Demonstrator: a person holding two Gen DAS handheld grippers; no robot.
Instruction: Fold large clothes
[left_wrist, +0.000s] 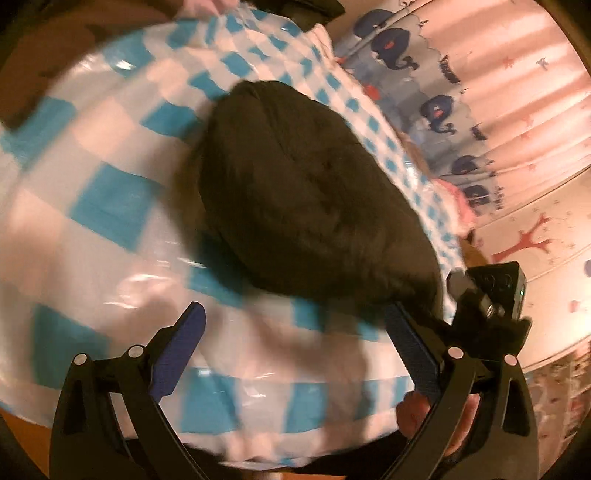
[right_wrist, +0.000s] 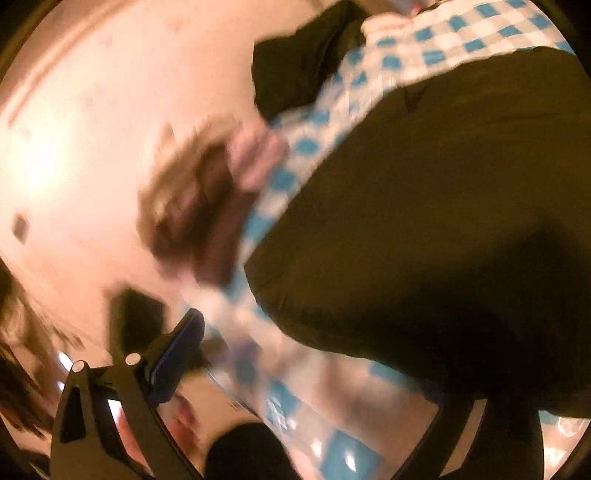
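A dark olive padded garment (left_wrist: 306, 199) lies bundled on a blue-and-white checked plastic table cover (left_wrist: 110, 192). My left gripper (left_wrist: 295, 314) is open, its blue-padded fingers (left_wrist: 184, 339) spread wide just in front of the garment's near edge; the right finger touches that edge. The other gripper's camera body (left_wrist: 491, 291) shows at the garment's right end. In the right wrist view the garment (right_wrist: 424, 206) fills the right side and covers my right finger. My right gripper (right_wrist: 295, 332) looks open; only its left finger (right_wrist: 177, 362) shows, clear of the cloth. The view is blurred.
A curtain with whale prints (left_wrist: 443, 110) and a pale sheet with red shapes (left_wrist: 528, 240) lie to the right of the table. A dark cloth (right_wrist: 295, 62) and a blurred brown furry thing (right_wrist: 192, 206) lie beyond the table edge in the right wrist view.
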